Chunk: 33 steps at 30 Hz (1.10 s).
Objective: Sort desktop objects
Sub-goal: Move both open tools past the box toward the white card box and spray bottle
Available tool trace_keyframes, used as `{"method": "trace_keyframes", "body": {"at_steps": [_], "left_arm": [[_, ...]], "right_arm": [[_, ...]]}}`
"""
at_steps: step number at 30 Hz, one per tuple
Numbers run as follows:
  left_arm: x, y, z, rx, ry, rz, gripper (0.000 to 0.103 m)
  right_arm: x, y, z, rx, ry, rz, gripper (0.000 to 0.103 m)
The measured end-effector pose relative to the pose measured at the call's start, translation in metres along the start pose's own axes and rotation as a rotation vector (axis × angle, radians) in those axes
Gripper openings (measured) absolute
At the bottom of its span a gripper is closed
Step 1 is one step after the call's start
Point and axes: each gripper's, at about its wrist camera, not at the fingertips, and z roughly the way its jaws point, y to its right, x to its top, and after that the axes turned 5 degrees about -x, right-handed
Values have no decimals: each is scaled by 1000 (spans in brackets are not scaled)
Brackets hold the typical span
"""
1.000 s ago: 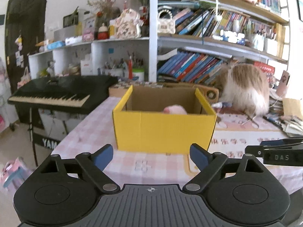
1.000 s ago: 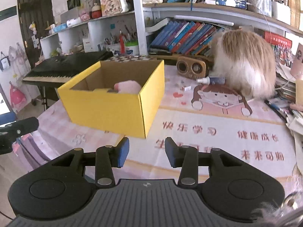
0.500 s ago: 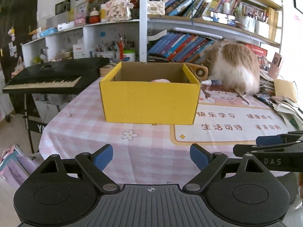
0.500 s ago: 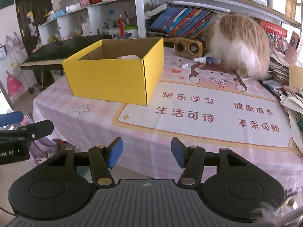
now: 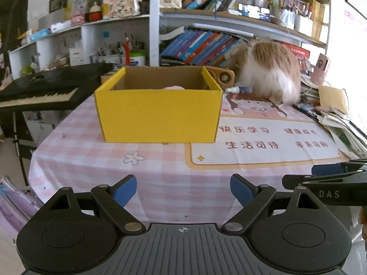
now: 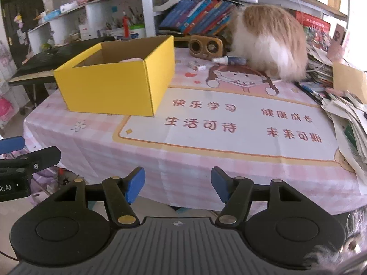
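left tongs (image 5: 183,189) spread wide, empty | right tongs (image 6: 177,183) spread wide, empty | both off the surface (image 6: 206,160) near edge | one yellow box (image 5: 158,112) on surface, one pink item (image 5: 174,87) inside | one small bottle (image 6: 229,60), one white eraser-like piece (image 6: 196,66) beyond box beside one furry cat (image 6: 268,39)

Both wrist cams off table edge, facing yellow box (image 5: 158,112) (image 6: 114,84), right cam further right

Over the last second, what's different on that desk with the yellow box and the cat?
Both grippers pulled back from the table: the yellow box looks farther away and the near table edge now shows. The right gripper opened wider; the left gripper stayed open. Neither holds anything. The box, the pink thing inside it, the cat and the small bottle stayed put.
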Motion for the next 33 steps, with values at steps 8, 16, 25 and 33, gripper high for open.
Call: {"method": "trace_keyframes", "body": {"at_steps": [8,16,25,33], "left_arm": [[6,15,16,-45,-25,29,91],[15,36,36,-94,-42,54,91],[27,62,64,-156,-65,89,91],[39,86,93,-204,-85,112,91]], "right_arm": [[1,19,7,-34,-21,36,67],[6,41,14,-67,-34,57,69],[12,72,28,-104,-57,92,69],[25,101,46,-129,-68,113,69]]}}
